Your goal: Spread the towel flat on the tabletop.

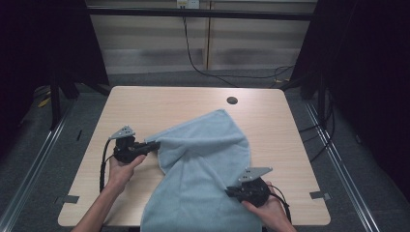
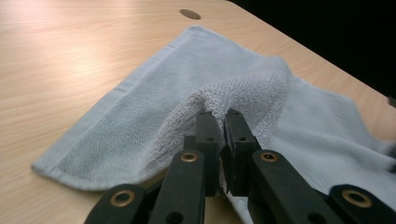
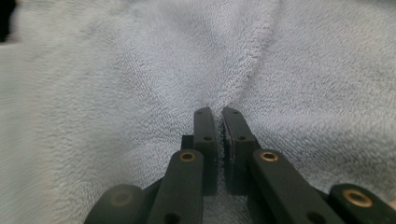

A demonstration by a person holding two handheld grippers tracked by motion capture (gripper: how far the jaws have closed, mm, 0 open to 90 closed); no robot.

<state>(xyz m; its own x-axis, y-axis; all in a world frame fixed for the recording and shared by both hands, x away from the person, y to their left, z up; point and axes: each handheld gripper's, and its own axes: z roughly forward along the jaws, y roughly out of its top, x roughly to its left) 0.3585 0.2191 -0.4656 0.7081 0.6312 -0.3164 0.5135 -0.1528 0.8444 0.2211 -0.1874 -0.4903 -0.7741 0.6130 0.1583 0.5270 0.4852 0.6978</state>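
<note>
A pale blue towel [image 1: 203, 164] lies across the middle of the wooden table [image 1: 145, 104], its near end hanging over the front edge. My left gripper [image 1: 155, 144] is shut on the towel's left edge, and in the left gripper view a fold of the towel [image 2: 233, 93] is pinched between its jaws at my left gripper [image 2: 220, 116]. My right gripper [image 1: 231, 191] is shut on the towel's right side near the front. In the right gripper view, creases of the towel [image 3: 140, 70] run into the closed tips of my right gripper [image 3: 217, 112].
A round cable hole [image 1: 232, 100] sits near the table's far edge. Black cables [image 1: 198, 63] run over the floor behind the table. Dark curtains stand on both sides.
</note>
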